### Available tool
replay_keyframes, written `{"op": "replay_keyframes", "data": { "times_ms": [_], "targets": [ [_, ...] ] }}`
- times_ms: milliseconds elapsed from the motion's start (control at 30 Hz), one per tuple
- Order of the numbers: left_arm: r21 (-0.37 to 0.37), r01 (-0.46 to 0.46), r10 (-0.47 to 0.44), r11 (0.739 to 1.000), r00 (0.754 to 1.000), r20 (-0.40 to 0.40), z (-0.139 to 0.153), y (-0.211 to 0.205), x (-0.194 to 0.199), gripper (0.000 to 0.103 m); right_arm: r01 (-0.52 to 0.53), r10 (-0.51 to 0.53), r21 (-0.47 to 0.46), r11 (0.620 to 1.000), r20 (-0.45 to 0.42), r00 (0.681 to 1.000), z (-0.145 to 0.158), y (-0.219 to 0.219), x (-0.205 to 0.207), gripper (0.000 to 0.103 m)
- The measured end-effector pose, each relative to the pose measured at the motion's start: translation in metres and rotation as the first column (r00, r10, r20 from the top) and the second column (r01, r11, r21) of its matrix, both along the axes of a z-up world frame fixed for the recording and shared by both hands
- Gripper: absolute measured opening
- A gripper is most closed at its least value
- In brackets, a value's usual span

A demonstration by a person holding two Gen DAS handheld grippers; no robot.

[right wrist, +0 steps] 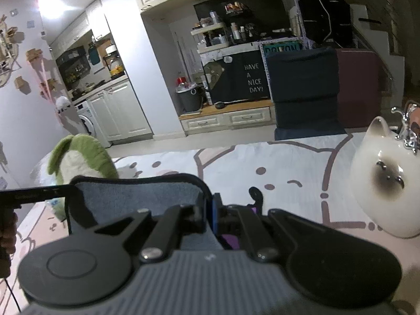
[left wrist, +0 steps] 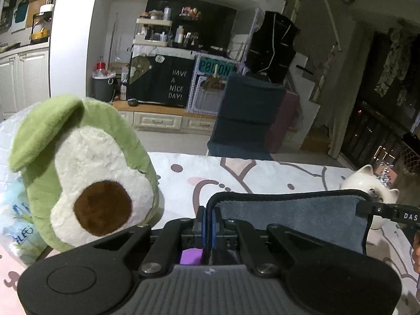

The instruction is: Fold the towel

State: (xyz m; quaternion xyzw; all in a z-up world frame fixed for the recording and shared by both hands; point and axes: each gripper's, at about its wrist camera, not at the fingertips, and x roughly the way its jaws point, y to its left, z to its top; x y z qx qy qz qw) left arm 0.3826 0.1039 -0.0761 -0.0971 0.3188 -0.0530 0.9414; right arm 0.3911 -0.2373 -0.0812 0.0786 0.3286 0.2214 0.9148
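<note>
A blue-grey towel with a dark hem is held up, stretched between both grippers above the table. My left gripper is shut on the towel's left corner; the hem runs between its blue pads. My right gripper is shut on the towel's right corner. The towel's top edge spans from one gripper to the other. The other gripper's black body shows at the far edge of each view. The towel's lower part is hidden behind the gripper bodies.
An avocado plush toy stands on the left of the table on a plastic pack. A white ceramic cat stands on the right. The patterned tablecloth lies beyond the towel. A dark chair stands behind the table's far edge.
</note>
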Motion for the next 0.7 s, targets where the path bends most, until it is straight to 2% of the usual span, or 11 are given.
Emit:
{"op": "replay_keyframes", "data": {
  "times_ms": [200, 367, 700],
  "targets": [
    [0.004, -0.002, 0.002, 1.000, 0.999, -0.038, -0.017, 0.003, 0.020, 0.004, 0.002, -0.003, -0.025, 1.000, -0.022, 1.000, -0.010, 0.008, 0.014, 0.006],
    [0.017, 0.001, 0.001, 1.000, 0.995, -0.099, -0.033, 0.005, 0.037, 0.004, -0.005, 0.002, -0.052, 0.999, -0.056, 0.998, -0.018, 0.012, 0.023, 0.006],
    [0.069, 0.029, -0.016, 0.997, 0.984, -0.177, -0.038, 0.006, 0.063, 0.004, -0.048, 0.025, -0.165, 0.985, -0.136, 0.990, -0.031, 0.027, 0.049, 0.006]
  ]
}}
